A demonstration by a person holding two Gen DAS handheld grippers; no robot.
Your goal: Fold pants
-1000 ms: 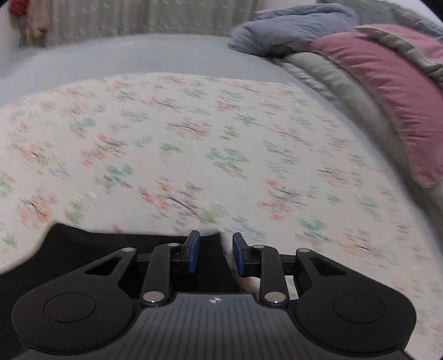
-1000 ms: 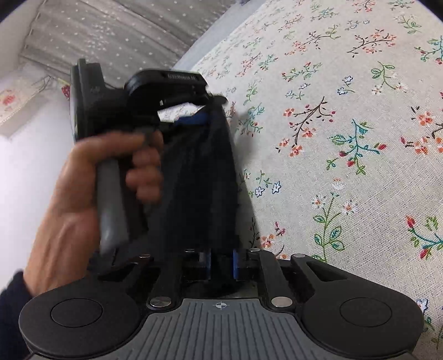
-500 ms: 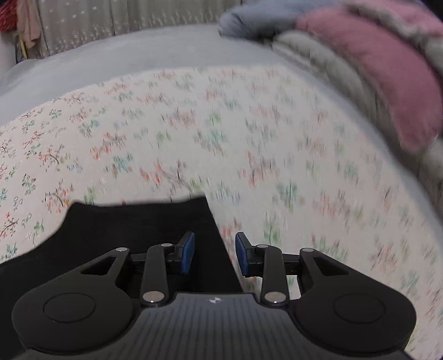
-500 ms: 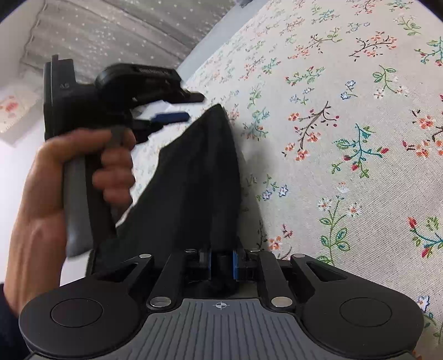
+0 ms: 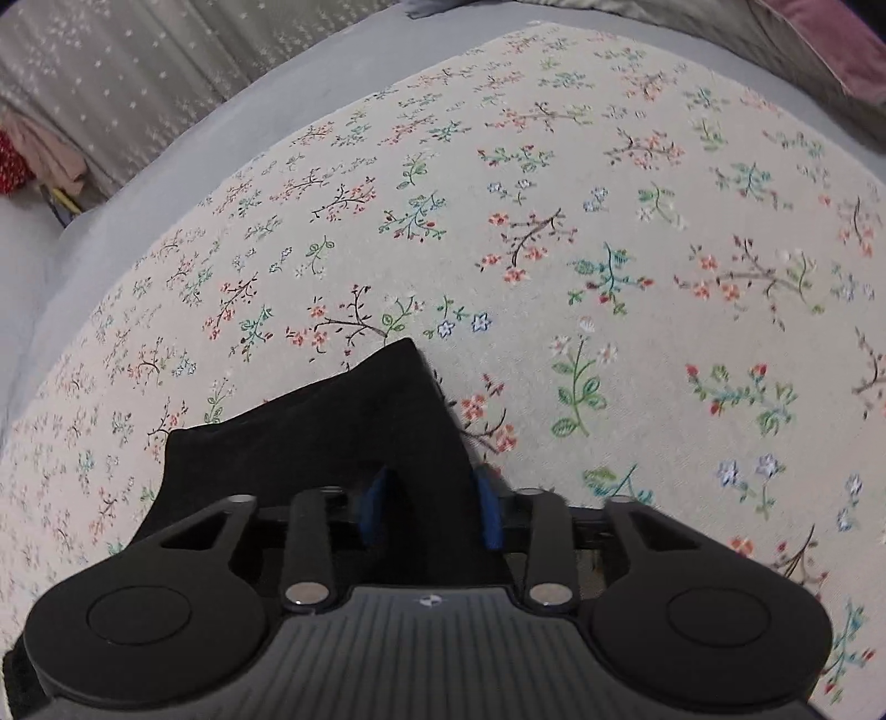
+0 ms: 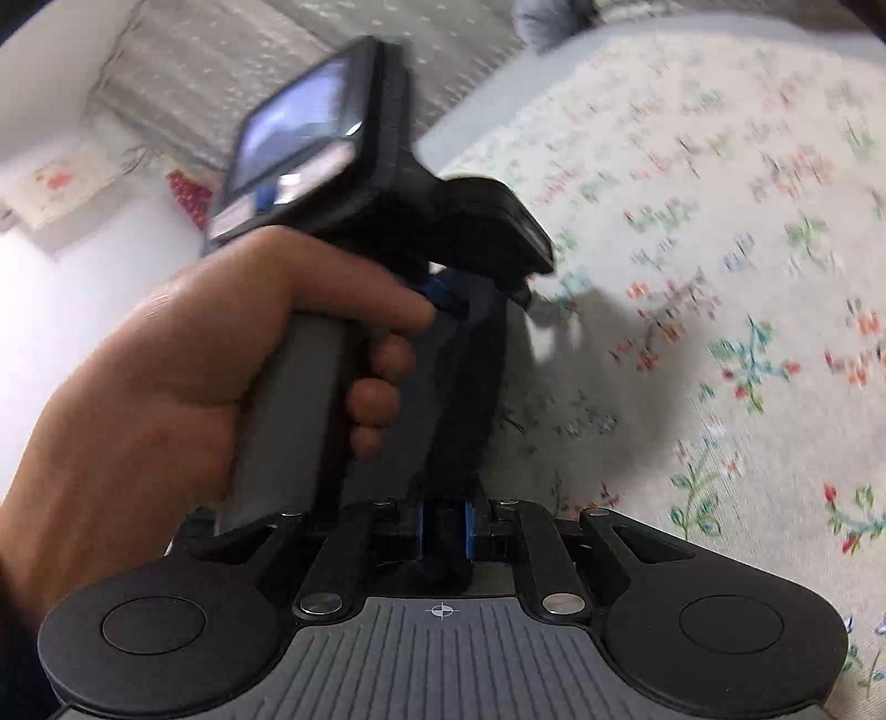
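Note:
The black pants (image 5: 332, 437) lie on a floral sheet (image 5: 609, 249); one pointed corner reaches forward in the left wrist view. My left gripper (image 5: 429, 507) is open, its blue pads (image 5: 379, 507) spread with black fabric lying between them. In the right wrist view my right gripper (image 6: 444, 526) is shut on a fold of the pants (image 6: 459, 399), which stretch up to the left gripper's body (image 6: 387, 183) held in a hand (image 6: 183, 376). The view is blurred.
A grey bed edge (image 5: 166, 166) and a dotted curtain (image 5: 138, 66) lie beyond the sheet. A pink pillow (image 5: 841, 50) sits at the far right. Red cloth (image 5: 11, 160) hangs at the left.
My left gripper has dropped closer to the sheet and moved over the pants, so the fabric now lies between its open pads. My right gripper kept its hold while the left unit swung nearer.

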